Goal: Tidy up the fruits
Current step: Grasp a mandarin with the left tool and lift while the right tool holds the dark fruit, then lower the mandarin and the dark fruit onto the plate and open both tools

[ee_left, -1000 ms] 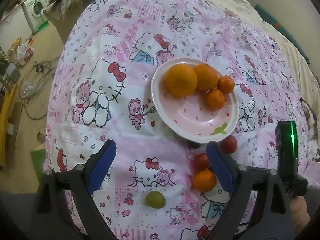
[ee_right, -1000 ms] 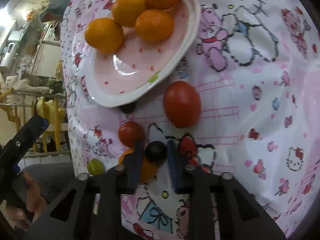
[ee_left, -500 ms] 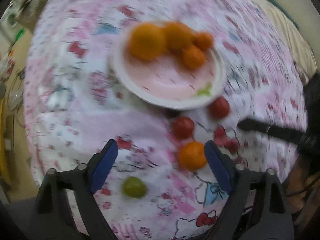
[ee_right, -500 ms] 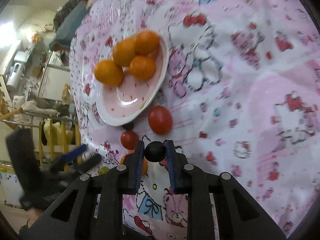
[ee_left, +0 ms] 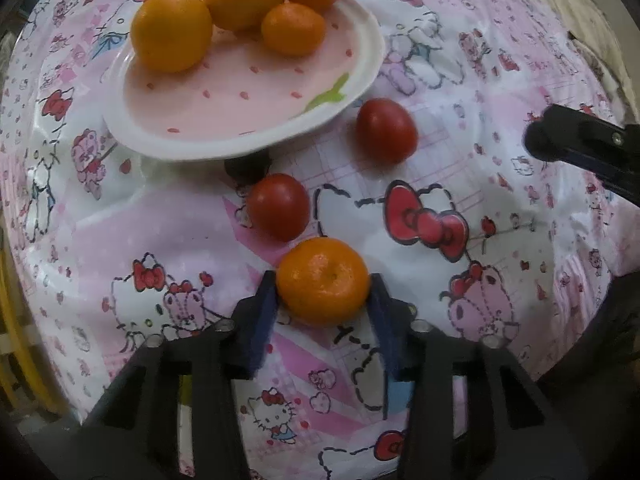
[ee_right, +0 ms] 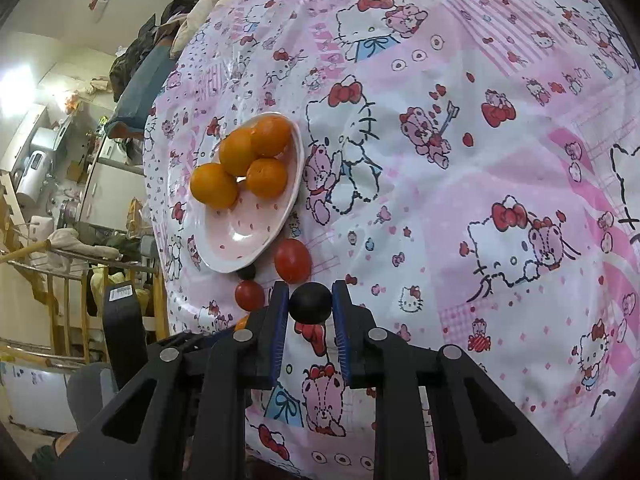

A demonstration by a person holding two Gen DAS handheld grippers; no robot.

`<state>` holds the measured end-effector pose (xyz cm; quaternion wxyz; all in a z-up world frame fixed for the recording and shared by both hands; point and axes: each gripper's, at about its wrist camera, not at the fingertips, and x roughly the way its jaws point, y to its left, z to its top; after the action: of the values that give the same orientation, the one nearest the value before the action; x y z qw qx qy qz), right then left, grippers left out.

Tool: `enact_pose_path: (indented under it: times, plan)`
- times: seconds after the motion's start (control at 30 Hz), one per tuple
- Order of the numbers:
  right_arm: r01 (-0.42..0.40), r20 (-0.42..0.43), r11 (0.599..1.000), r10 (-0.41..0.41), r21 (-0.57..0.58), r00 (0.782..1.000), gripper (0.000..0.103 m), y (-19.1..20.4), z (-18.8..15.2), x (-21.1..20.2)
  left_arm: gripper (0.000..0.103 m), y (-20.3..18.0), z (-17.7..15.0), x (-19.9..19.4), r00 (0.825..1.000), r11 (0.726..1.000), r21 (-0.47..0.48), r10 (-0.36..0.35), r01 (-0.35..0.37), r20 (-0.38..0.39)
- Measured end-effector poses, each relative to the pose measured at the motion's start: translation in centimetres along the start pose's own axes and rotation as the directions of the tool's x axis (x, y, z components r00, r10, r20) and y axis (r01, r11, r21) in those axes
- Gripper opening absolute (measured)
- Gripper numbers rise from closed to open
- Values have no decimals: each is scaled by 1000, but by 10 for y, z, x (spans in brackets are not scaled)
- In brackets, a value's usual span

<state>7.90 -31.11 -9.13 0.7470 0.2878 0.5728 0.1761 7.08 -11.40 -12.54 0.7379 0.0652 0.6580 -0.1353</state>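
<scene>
The left gripper point(ee_left: 323, 300) has its blue pads point(ee_left: 265, 312) against both sides of a mandarin point(ee_left: 322, 281), gripping it at its widest girth where it rests on the cloth point(ee_left: 500, 60), near the camera. The right gripper point(ee_right: 310, 312) is clenched on a small dark fruit point(ee_right: 310, 303), held above the cloth to the near right of the plate point(ee_right: 240, 248). The plate sits far left in the left view with four oranges point(ee_left: 171, 31) crowded at its far side, leaving the near half bare.

Loose on the cloth lie two tomatoes point(ee_left: 278, 206) (one near the mandarin, one further right by the plate rim) and another dark fruit point(ee_left: 246, 166) tucked at the plate's near edge.

The mandarin looks light, with a loose, giving skin: a grip across its middle should hold, but a hard squeeze would likely bruise it. The dark fruit seems smooth, round and soft, so it may squirt out if pinched off-centre. The tomatoes look thin-skinned and prone to roll, best taken across the middle.
</scene>
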Motion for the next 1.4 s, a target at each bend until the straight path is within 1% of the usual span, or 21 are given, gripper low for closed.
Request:
enact_pose_path:
  times: [0.1,0.2,0.3,0.37,0.5,0.63,0.8,1.07,1.17,1.3,1.4]
  plan:
    - [-5,0,1000,5,-11,1000,23,3,2,1,38,0,-2,-5,1000,1000,7,8,-8,13]
    - [-2,-4,1000,2,-27,1000,23,6,1,2,38,0,-6,-13,999,999,-18,-35,35,20]
    - [6,-2,1000,-6,-29,1000,23,5,1,2,38,1,-10,-25,998,999,-11,-43,44,50]
    - [6,2,1000,-6,-25,1000,23,6,1,1,38,5,-14,-34,996,998,-24,-58,59,68]
    - [8,12,999,-7,-43,1000,23,11,3,-2,38,28,-20,-51,991,996,-63,-58,66,123]
    - [-12,59,998,16,-66,998,23,19,10,-15,38,60,-15,-68,979,987,-143,-42,72,199]
    - [-23,109,994,34,-102,993,23,32,18,-25,38,80,8,-79,968,979,-194,-19,69,250]
    - [-29,116,988,47,-152,992,23,48,36,-15,38,97,37,-81,963,976,-210,1,57,268]
    - [-15,105,986,33,-167,994,23,51,47,-6,38,101,46,-78,965,979,-198,3,50,261]
    - [-2,82,983,17,-185,997,23,53,63,5,38,105,64,-64,973,985,-172,15,25,231]
    - [-26,61,985,37,-168,997,23,51,72,15,38,108,74,-54,976,986,-165,13,24,217]
